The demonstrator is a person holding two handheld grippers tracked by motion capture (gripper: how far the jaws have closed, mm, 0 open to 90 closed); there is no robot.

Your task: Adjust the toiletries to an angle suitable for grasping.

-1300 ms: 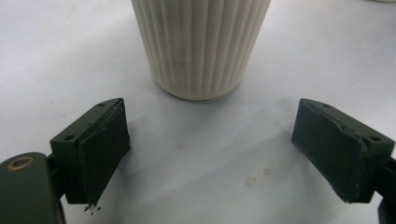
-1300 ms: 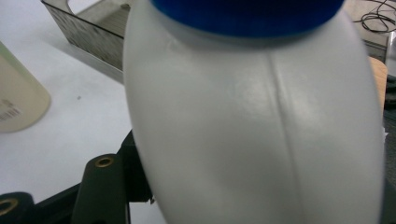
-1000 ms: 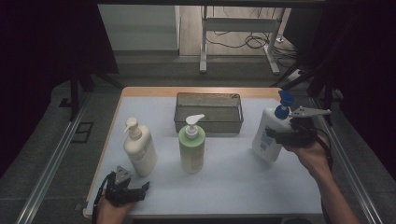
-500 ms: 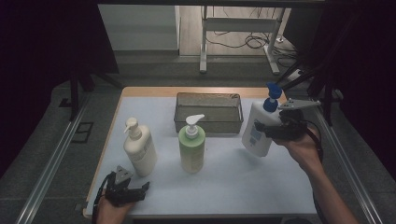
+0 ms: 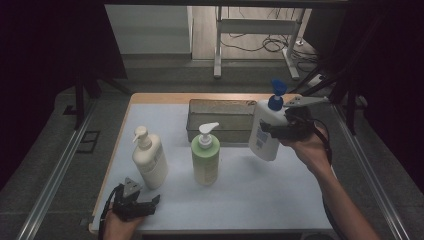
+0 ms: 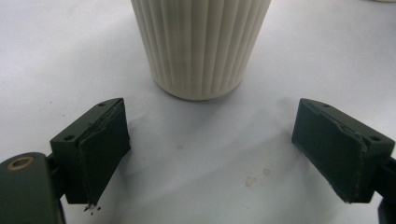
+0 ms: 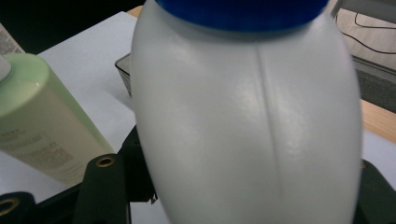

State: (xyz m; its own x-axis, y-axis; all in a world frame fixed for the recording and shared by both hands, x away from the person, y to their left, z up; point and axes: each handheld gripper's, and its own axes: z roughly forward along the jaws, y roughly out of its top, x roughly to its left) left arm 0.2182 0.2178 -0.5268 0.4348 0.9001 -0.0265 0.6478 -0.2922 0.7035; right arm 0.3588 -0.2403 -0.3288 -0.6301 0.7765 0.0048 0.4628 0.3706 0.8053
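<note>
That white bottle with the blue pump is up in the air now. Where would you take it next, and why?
Probably onward over the wire basket, then down into it. The right gripper is shut on the white bottle with the blue pump, tilted and clear of the table, right beside the basket. The left gripper rests open near the cream bottle.
</note>
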